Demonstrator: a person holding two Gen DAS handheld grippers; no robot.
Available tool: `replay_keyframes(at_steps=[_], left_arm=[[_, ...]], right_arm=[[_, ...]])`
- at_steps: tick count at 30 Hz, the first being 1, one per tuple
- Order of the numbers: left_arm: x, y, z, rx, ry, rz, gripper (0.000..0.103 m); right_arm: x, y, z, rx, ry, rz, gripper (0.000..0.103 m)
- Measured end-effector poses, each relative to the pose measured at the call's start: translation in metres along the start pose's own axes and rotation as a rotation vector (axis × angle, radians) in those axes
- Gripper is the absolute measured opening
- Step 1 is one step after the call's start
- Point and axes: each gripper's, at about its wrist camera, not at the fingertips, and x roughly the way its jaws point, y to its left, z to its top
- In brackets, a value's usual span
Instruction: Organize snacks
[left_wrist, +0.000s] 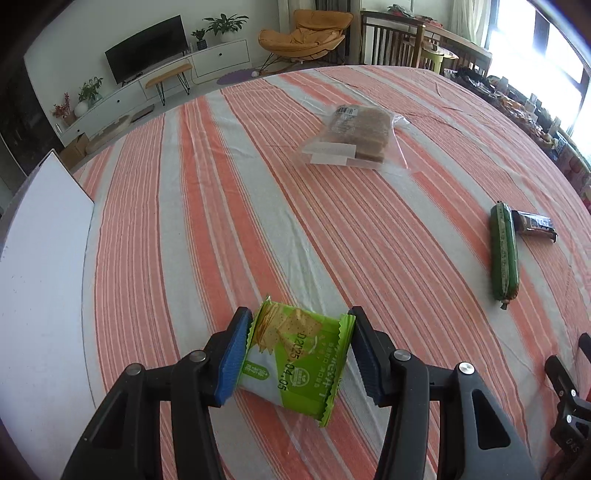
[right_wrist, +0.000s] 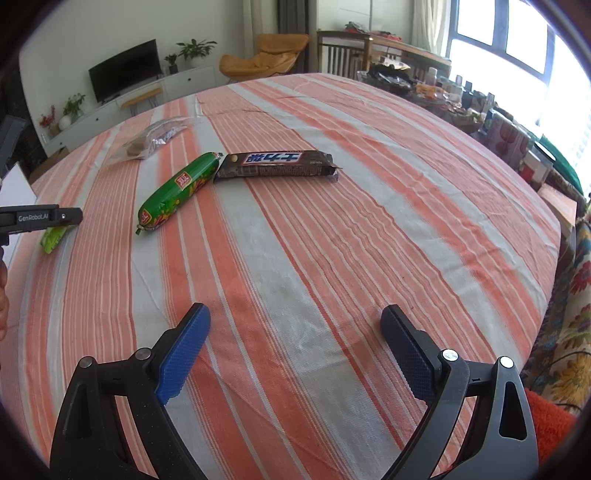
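A green cracker packet (left_wrist: 295, 365) lies on the striped tablecloth (left_wrist: 207, 229) between the blue pads of my left gripper (left_wrist: 299, 314), which press on its two crimped ends. From the right wrist view the packet (right_wrist: 53, 238) shows as a green sliver under the left gripper's black finger. A green sausage stick (right_wrist: 177, 188) and a dark chocolate bar (right_wrist: 273, 164) lie end to end further out. My right gripper (right_wrist: 295, 310) hovers open over bare cloth, nothing between its fingers.
A clear bag of brown slices (left_wrist: 354, 136) lies toward the table's far side. A white board (left_wrist: 40, 277) stands at the left edge. Cluttered boxes and jars (right_wrist: 461, 99) line the window side. A floral cloth (right_wrist: 569, 325) hangs at the right.
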Motion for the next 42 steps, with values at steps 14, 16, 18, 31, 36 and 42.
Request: replay_keyframes(at_steps=[14,16,18,31,36,42], left_arm=[[-0.030,-0.019,-0.080,-0.091,-0.072,-0.009,0.102],[-0.030,-0.016,-0.083,-0.105,-0.095,-0.001,0.103],[-0.031,-0.016,-0.085,-0.107,-0.108,0.002,0.103],[-0.032,-0.019,-0.088,-0.126,-0.129,0.017,0.103],[-0.032,-0.019,-0.088,-0.130,-0.129,0.020,0.103],[-0.031,-0.016,-0.088,-0.154,-0.129,0.036,0.103]], right_arm=[[0.000,0.000,-0.001,-0.001,-0.001,0.001,0.096],[0.000,0.000,0.000,-0.001,-0.001,0.001,0.096],[0.000,0.000,-0.001,-0.001,-0.001,0.000,0.096],[0.000,0.000,0.000,-0.001,0.000,0.001,0.096],[0.000,0.000,-0.001,-0.001,0.000,0.001,0.096],[0.000,0.000,-0.001,-0.001,0.000,0.001,0.096]])
